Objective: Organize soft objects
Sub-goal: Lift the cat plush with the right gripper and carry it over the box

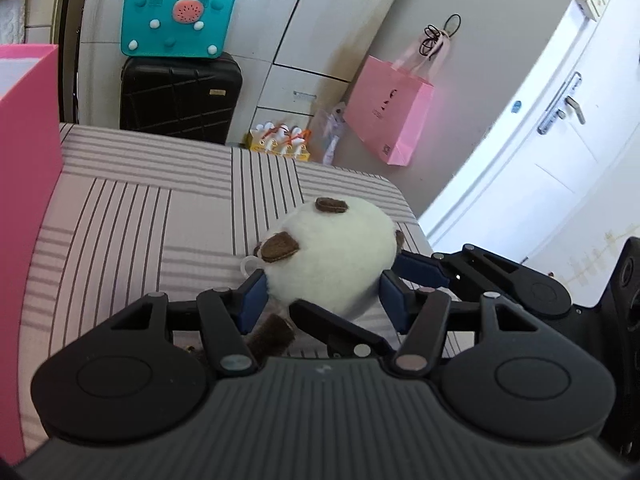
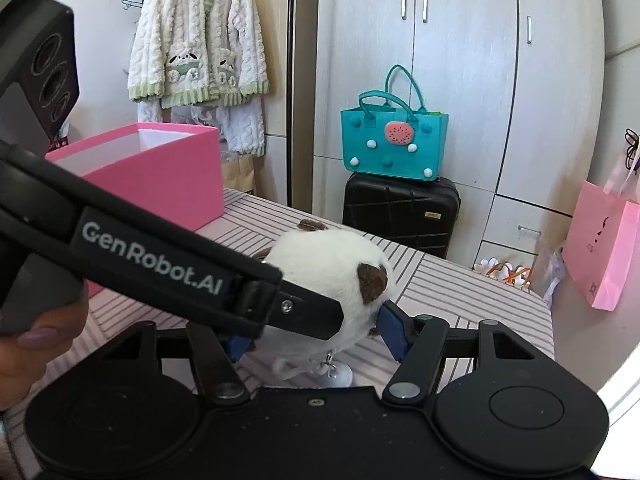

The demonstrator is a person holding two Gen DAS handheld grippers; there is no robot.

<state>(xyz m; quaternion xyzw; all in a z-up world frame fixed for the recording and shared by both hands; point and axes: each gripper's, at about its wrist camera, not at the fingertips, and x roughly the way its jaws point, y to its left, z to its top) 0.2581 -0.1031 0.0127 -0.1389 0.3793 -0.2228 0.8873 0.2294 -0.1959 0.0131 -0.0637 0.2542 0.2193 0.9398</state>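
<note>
1. striped bed fronts white wardrobes; pink box sits at its far left.
2. white plush toy with brown patches is just above the bedding.
3. left tool and right tool both clamp the plush toy from opposite sides.

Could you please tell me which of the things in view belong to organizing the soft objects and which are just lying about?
Part of the job:
- white plush toy, clamped by the left gripper and the right gripper
- open pink box on the striped bed

Just lying about:
- teal tote bag
- black suitcase
- pink paper bag
- fleece jacket on a hanger
</note>
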